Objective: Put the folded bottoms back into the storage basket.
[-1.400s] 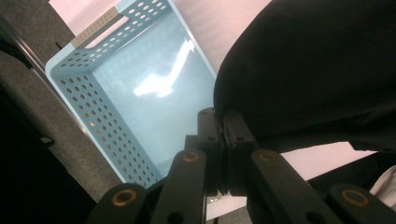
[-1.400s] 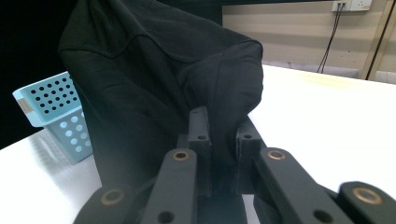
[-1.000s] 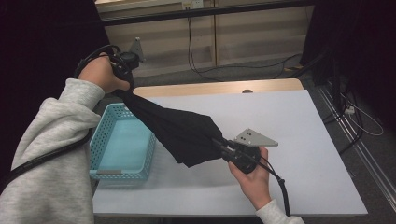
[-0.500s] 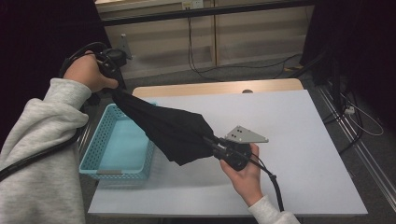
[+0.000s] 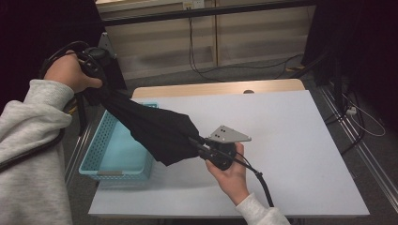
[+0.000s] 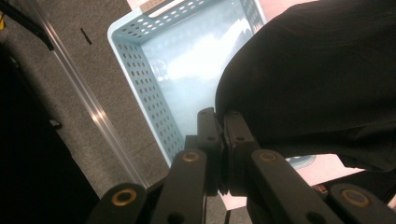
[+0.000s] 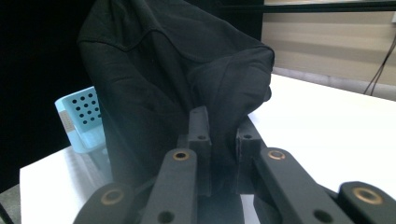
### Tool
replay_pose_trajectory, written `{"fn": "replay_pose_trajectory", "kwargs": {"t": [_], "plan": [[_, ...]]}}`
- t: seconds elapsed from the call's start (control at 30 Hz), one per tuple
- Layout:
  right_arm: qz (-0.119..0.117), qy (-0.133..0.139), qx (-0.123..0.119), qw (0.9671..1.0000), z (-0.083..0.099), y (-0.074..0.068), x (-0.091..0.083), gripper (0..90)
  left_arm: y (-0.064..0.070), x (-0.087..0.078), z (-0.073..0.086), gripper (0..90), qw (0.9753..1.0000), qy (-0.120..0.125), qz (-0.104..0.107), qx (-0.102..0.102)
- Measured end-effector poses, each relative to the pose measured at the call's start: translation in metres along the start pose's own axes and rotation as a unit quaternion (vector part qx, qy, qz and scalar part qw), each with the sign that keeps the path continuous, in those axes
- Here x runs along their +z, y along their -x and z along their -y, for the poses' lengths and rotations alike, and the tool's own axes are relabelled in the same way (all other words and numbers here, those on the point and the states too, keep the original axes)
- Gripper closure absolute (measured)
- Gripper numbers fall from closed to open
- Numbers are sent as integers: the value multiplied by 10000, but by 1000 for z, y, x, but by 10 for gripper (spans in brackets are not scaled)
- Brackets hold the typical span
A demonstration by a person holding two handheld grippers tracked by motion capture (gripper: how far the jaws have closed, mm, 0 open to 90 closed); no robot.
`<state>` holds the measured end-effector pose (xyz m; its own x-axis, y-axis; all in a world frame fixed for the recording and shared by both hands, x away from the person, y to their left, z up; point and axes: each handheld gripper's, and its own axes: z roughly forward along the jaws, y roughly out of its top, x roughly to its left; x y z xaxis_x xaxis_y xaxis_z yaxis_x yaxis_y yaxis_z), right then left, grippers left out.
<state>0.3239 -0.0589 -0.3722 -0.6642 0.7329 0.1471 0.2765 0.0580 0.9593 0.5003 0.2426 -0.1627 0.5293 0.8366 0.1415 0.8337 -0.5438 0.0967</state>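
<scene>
A black cloth [image 5: 150,126] hangs stretched in the air between my two grippers, slanting over a light blue basket [image 5: 117,154]. My left gripper [image 5: 95,86] is raised beyond the table's left edge and is shut on the cloth's upper end. In the left gripper view its jaws [image 6: 219,122] are pressed together on the cloth's edge [image 6: 317,84] above the basket [image 6: 187,60]. My right gripper [image 5: 196,143] is low over the white table [image 5: 291,140], shut on the cloth's bunched lower end. The right gripper view shows cloth folds [image 7: 163,70] between the jaws of that gripper [image 7: 222,122].
The basket [image 7: 79,112] stands at the table's left edge and holds nothing that I can see. The white tabletop [image 7: 327,126] stretches to the right. Grey floor, a metal rail [image 6: 88,107] and cables lie around the table.
My left hand has lifted and drawn back to the left, pulling the cloth tauter. The right gripper has shifted a little leftward with its end of the cloth.
</scene>
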Motion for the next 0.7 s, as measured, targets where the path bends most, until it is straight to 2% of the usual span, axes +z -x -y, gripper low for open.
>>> {"fn": "replay_pose_trajectory", "kwargs": {"t": [0.23,0.37,0.47,0.7], "plan": [[-102,10,-5,9999,-2,-6,7,816,-9,-3,4,874,10000,-1,-5,-36],[-150,-3,-39,9999,-3,-9,12,816,-12,-4,5,874,9999,43,-61,-85],[-155,-16,-72,9999,-3,-15,17,816,-16,-4,3,874,9998,43,-180,-64],[-232,-50,-72,9997,-2,-25,28,816,-20,-1,0,874,9997,-4,-234,-95]]}}
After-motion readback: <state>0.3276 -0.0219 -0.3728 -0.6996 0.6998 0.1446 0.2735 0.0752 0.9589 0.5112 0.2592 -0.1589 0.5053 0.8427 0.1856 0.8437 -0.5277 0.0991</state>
